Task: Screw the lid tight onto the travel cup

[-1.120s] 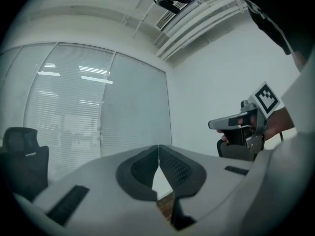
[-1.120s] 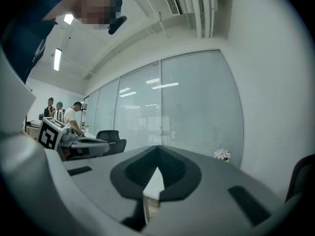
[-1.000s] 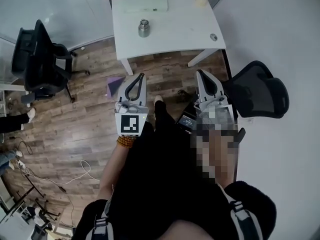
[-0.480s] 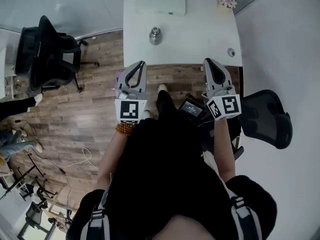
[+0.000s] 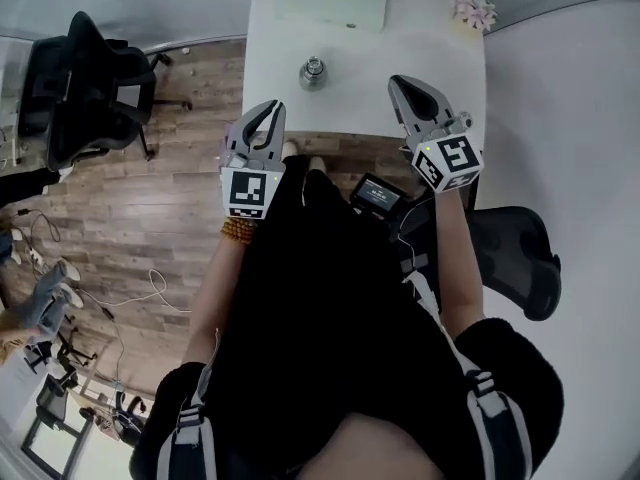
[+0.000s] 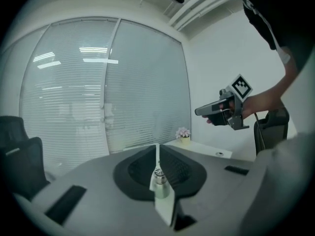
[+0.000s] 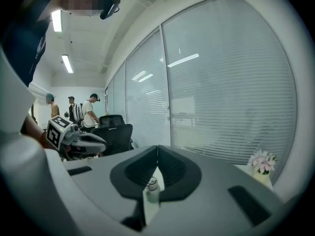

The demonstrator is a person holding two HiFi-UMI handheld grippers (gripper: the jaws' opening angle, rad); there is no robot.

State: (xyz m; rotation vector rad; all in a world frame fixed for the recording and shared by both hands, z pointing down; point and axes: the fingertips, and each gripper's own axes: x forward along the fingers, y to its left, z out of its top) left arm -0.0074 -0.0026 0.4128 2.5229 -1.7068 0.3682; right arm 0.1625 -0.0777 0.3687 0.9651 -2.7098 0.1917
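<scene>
A steel travel cup (image 5: 313, 72) stands upright on the white table (image 5: 280, 48); it also shows past the jaws in the left gripper view (image 6: 158, 179) and the right gripper view (image 7: 152, 185). A small round thing, perhaps the lid (image 6: 220, 154), lies near the table's right front edge. My left gripper (image 5: 272, 109) is shut and empty, just short of the table's front edge and left of the cup. My right gripper (image 5: 403, 83) is shut and empty, its tip over the table to the right of the cup. Each gripper appears in the other's view: right gripper (image 6: 199, 111), left gripper (image 7: 101, 144).
A flat white box (image 5: 335, 3) lies at the table's back, with a small flower pot (image 5: 472, 8) at the back right corner. Black office chairs stand at the left (image 5: 70, 88) and right (image 5: 520, 258). Several people (image 7: 90, 109) stand far off.
The table has come closer in the head view. Both grippers have moved forward toward it, and the right one now reaches over its front edge. Both stay shut.
</scene>
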